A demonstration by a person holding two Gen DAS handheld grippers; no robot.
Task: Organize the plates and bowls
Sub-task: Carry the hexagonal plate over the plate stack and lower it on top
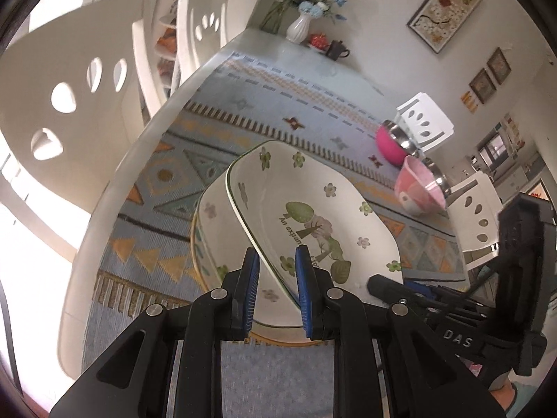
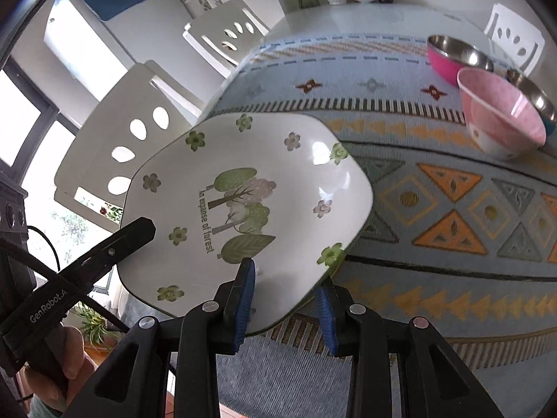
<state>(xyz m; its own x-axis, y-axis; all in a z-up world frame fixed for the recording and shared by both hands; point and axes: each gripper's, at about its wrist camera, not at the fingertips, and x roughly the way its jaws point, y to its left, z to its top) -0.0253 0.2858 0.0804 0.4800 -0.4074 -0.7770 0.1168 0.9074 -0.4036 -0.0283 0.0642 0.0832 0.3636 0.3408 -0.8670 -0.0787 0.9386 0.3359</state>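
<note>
A square white plate (image 1: pixel 306 202) printed with green trees and flowers hangs tilted over the table, held from two sides. My left gripper (image 1: pixel 276 261) is shut on its near rim, blue pads on either face. My right gripper (image 2: pixel 283 278) is shut on the adjoining edge of the same plate (image 2: pixel 264 160). In the right wrist view the left gripper (image 2: pixel 139 230) reaches in at the plate's left edge. Another flowered plate (image 1: pixel 210 223) lies on the tablecloth right under it. A pink bowl (image 2: pixel 501 118) and a magenta steel bowl (image 2: pixel 452 55) stand at the far right.
A patterned blue tablecloth (image 2: pixel 435 209) covers the white table. A third steel bowl (image 2: pixel 536 97) sits behind the pink one. White chairs (image 1: pixel 69 104) line the left table edge. A vase of flowers (image 1: pixel 299 28) and a dark teapot (image 1: pixel 336 49) stand at the far end.
</note>
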